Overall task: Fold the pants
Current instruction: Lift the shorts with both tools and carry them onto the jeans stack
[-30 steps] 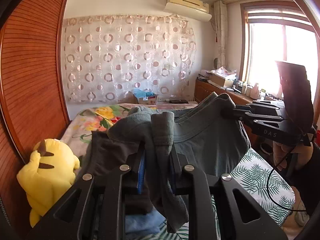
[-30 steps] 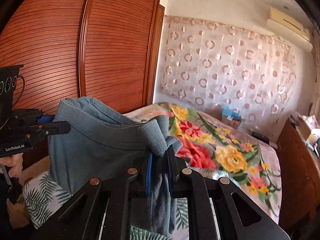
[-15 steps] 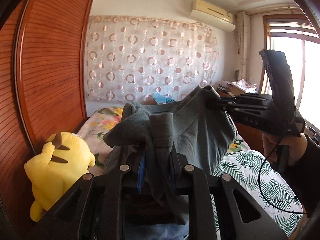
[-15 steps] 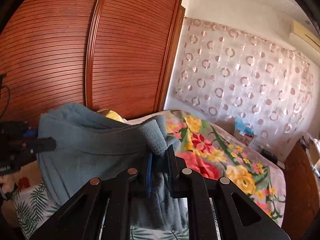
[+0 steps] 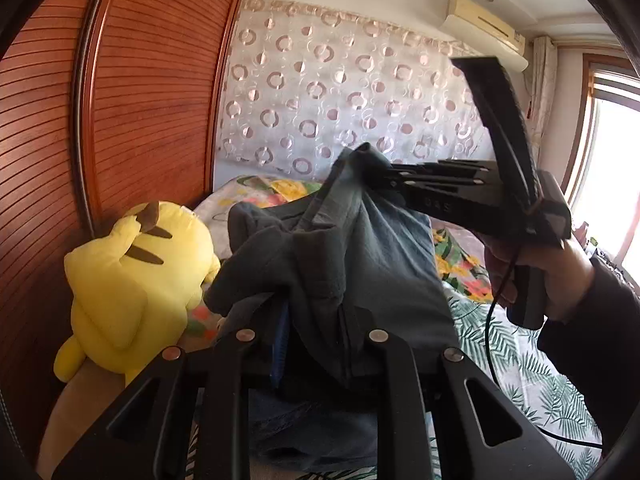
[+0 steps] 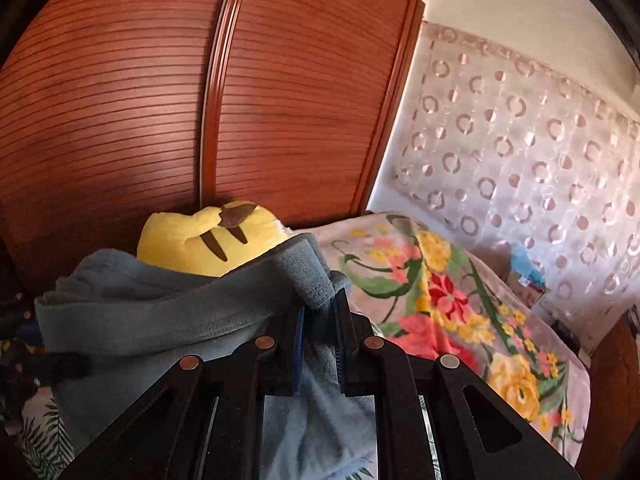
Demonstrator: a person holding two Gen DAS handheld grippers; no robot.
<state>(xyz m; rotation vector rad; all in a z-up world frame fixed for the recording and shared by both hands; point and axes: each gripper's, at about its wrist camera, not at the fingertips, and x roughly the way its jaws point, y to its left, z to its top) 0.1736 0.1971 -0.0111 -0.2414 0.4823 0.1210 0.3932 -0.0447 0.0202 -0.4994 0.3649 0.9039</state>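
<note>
Grey-blue pants (image 5: 360,264) hang in the air between both grippers, above the bed. My left gripper (image 5: 316,320) is shut on a bunched part of the waistband, close to the camera. My right gripper (image 5: 374,178) shows in the left wrist view, upper right, shut on another part of the pants, held a little higher and beyond. In the right wrist view the right gripper (image 6: 320,316) pinches a folded edge of the pants (image 6: 160,320), which drape to the left. The pants' lower part is hidden behind the gripper bodies.
A yellow plush toy (image 5: 132,276) sits at the left against the red-brown wooden wardrobe (image 5: 100,120). The bed has a floral blanket (image 6: 440,304) and a leaf-print sheet (image 5: 520,360). A circle-patterned curtain (image 5: 340,100) hangs behind, and a window (image 5: 612,180) is at the right.
Both grippers have swung left toward the wardrobe with the pants still held. The right gripper has come closer to the left one, and the cloth between them is more bunched.
</note>
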